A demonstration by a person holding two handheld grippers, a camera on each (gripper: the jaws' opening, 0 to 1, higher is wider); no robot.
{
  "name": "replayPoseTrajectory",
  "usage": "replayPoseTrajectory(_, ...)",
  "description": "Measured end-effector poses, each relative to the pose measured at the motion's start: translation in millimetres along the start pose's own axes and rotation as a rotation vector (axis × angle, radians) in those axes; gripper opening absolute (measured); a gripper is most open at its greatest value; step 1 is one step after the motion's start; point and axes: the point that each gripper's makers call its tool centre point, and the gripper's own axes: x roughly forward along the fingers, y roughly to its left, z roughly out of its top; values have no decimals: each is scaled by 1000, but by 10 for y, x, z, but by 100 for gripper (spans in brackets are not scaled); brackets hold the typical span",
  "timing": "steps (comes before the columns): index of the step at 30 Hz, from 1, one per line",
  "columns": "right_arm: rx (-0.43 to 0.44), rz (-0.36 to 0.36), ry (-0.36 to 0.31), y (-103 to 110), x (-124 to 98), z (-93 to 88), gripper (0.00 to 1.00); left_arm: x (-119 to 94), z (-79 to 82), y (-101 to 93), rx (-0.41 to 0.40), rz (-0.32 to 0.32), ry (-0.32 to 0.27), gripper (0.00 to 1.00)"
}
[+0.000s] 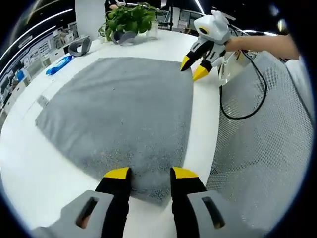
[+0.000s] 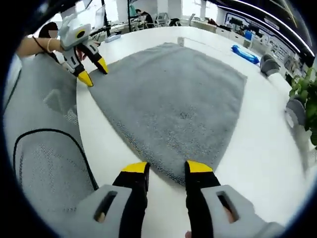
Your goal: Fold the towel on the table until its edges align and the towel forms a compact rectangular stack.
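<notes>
Grey towel [image 1: 124, 119] lies spread flat on the white table [image 1: 29, 168], one layer, no fold in it, corners out.

Left gripper view: left gripper [image 1: 150, 173] low over the towel's near corner, jaws apart, yellow tips on either side of the corner's edge — whether they touch the cloth, cannot tell. Nothing held between them. Right gripper [image 1: 193, 68] shows across the towel at the far right corner, a person's hand and forearm [image 1: 265, 44] behind it; its yellow tips are parted and sit at the towel's edge. A black cable [image 1: 245, 106] loops down from it over a grey mesh surface [image 1: 262, 148] beside the table. Past the towel: a leafy green plant [image 1: 130, 20], a grey curved object [image 1: 79, 46], a blue packet [image 1: 59, 64].

Right gripper view: right gripper [image 2: 167, 171] jaws apart, straddling the near corner of the towel [image 2: 173, 104]; the cloth's edge lies between the tips, not pinched. Left gripper [image 2: 92, 69] shows at the opposite side, tips parted, one at the towel's border, one just off it on the table [image 2: 257, 148]. Blue packet [image 2: 244, 53] far side — well apart from the towel. Plant leaves [image 2: 306, 89] at the right edge.
</notes>
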Motion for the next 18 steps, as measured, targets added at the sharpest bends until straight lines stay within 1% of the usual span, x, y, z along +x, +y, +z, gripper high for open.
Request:
replayPoseTrajectory(1, 43, 0, 3, 33, 2, -7, 26, 1, -4, 0, 0, 2, 2, 33)
replayPoseTrajectory(2, 57, -4, 5, 18, 2, -9, 26, -1, -7, 3, 4, 6, 3, 33)
replayPoseTrajectory(6, 82, -13, -6, -1, 8, -4, 23, -9, -21, 4, -1, 15, 9, 32)
replayPoseTrajectory(9, 88, -25, -11, -4, 12, 1, 20, -24, -51, 11, -5, 22, 24, 31)
replayPoseTrajectory(10, 88, -34, -11, -10, 15, 4, 16, -29, -58, 16, -10, 24, 26, 30)
replayPoseTrajectory(11, 83, -59, 1, -38, 11, -14, 12, -35, -67, 22, -12, 25, 28, 29)
replayPoseTrajectory(12, 64, -73, -2, -67, 12, -3, 10, -40, -73, 25, -13, 27, 30, 28)
replayPoseTrajectory(13, 73, -64, -3, -46, 15, 5, 9, -51, -88, 39, -17, 34, 39, 26)
replayPoseTrajectory(15, 80, -69, 0, -53, 21, 12, 7, -65, -101, 67, -27, 45, 44, 22)
replayPoseTrajectory(18, 77, -79, 7, -61, 29, 19, 5, -69, -104, 74, -30, 50, 49, 19)
